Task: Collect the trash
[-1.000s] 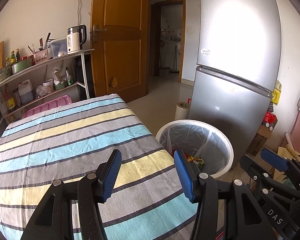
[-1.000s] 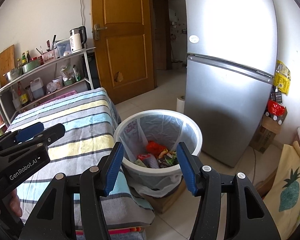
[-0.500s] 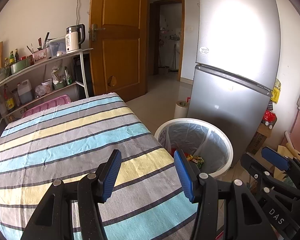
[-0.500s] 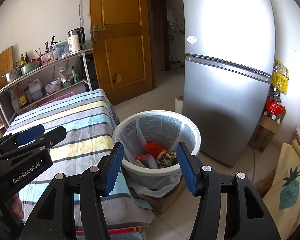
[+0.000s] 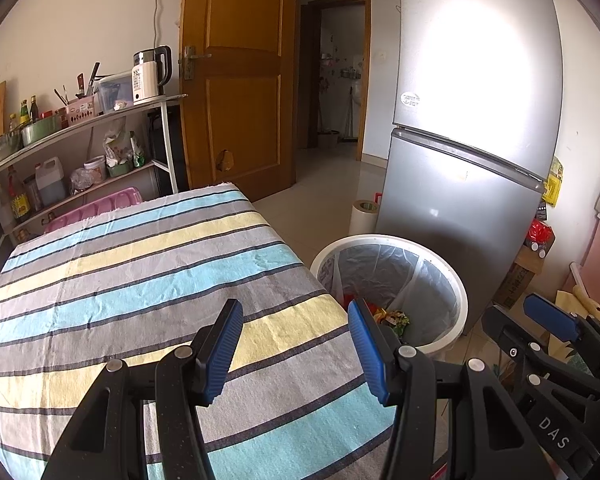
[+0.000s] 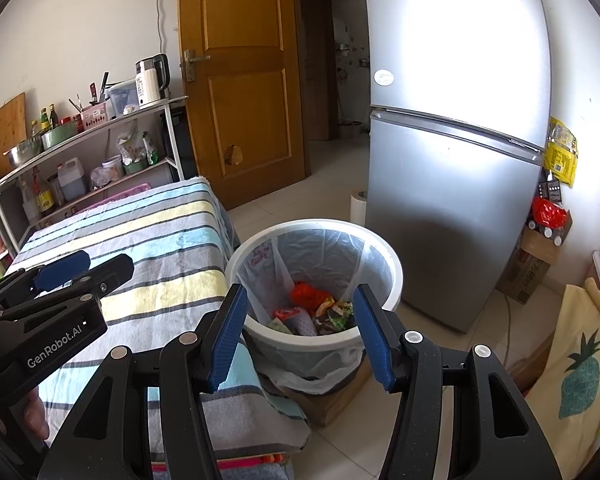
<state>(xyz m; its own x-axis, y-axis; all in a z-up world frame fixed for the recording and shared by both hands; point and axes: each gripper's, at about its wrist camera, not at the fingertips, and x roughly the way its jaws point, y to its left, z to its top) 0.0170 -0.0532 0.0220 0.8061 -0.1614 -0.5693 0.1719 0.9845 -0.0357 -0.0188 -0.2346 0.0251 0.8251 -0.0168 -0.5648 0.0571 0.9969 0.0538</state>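
Note:
A white trash bin [image 6: 392, 276] lined with a clear bag stands on the floor beside the striped table [image 6: 160, 248]. Colourful wrappers [image 6: 312, 308] lie at its bottom. My right gripper [image 6: 298, 328] hangs open above the bin's near rim with nothing between its blue pads. My left gripper [image 5: 296, 346] is open and empty over the table's near right corner, with the bin [image 5: 456, 284] to its right. Each gripper shows in the other's view: the left gripper [image 6: 60, 276] at the left, the right gripper [image 5: 548, 324] at the lower right.
A silver fridge [image 6: 452, 128] stands right behind the bin. A wooden door [image 6: 240, 80] and a metal shelf [image 6: 100, 136] with a kettle, bottles and bowls are at the back. A cardboard box [image 6: 528, 268] and a pineapple-print cushion [image 6: 580, 368] sit at the right.

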